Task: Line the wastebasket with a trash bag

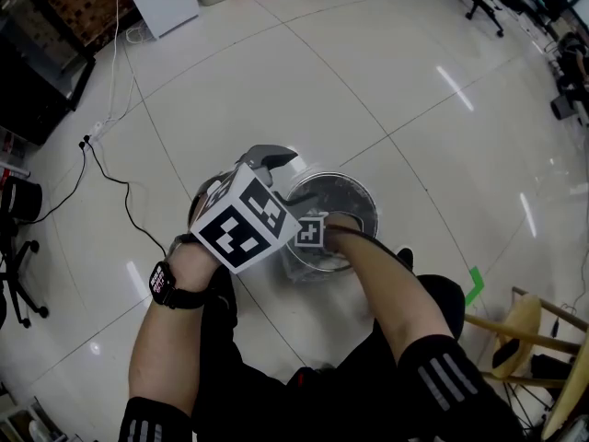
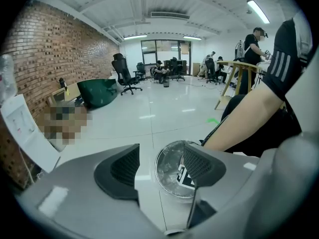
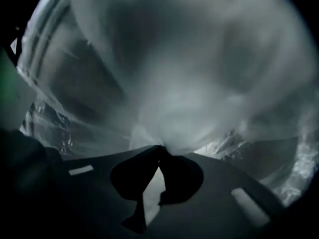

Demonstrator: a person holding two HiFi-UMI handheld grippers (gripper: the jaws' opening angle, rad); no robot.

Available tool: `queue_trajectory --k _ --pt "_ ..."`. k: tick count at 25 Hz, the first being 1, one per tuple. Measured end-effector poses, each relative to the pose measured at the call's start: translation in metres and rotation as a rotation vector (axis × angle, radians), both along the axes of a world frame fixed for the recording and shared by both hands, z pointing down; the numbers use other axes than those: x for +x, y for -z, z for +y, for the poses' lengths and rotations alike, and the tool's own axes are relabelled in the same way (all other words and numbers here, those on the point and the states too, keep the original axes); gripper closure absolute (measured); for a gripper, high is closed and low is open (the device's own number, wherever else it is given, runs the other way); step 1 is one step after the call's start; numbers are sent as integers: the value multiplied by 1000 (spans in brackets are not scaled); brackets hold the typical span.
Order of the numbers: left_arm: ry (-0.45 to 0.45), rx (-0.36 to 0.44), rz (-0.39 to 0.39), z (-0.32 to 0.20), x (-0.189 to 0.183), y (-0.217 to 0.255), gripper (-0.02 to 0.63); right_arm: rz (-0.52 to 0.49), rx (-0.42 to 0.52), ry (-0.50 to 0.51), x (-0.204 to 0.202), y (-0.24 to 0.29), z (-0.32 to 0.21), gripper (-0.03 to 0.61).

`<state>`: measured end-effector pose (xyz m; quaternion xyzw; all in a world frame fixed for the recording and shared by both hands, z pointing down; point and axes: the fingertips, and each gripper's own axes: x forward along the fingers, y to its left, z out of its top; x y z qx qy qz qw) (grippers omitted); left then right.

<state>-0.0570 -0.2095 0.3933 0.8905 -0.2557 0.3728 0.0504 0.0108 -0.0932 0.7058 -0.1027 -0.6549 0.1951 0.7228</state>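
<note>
Right gripper (image 3: 159,148) sits deep inside the wastebasket (image 1: 364,194) on the floor (image 1: 386,81), jaws closed tight on what looks like a bunch of trash bag (image 3: 199,78) film. Left gripper (image 1: 273,160) hovers beside the rim, wide open and empty. With nothing pinning the rim, pushing down could drag the bag's edge in or tear the film.

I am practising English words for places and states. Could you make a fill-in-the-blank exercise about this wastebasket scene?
1. The left gripper has its jaws ___.
2. The right gripper reaches down into the ___.
3. The trash bag fills the view of the ___ gripper.
Missing words: open; wastebasket; right.
</note>
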Motion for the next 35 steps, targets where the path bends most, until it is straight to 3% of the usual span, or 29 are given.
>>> queue_trajectory --k 4,6,7,9,14,18,22,25,29,32,35 --pt "-3 15 6 -3 -1 6 341 24 -50 -29 2 0 5 571" --pt "2 27 14 -2 0 11 341 -65 -47 -34 -12 -2 2 571" --pt "5 33 21 -1 1 13 341 -157 -30 -30 -27 -1 -2 569" --pt "12 46 34 3 3 17 341 -346 44 -10 -55 23 -15 569" --pt "25 64 53 14 3 23 341 -413 276 -32 -31 106 -46 569" --pt "32 64 56 28 1 20 341 -571 481 -132 -27 180 -68 571" --pt "41 47 72 38 1 14 341 -719 592 -261 -11 248 -62 571" --pt "67 33 96 46 1 12 341 -835 637 -384 8 284 -52 571" --pt "128 19 184 61 6 18 341 -957 647 -555 30 312 -46 571" --pt "132 9 195 82 17 12 341 -989 648 -586 40 317 -40 571" --pt "98 17 158 94 25 4 341 -1011 655 -557 41 322 -37 572"
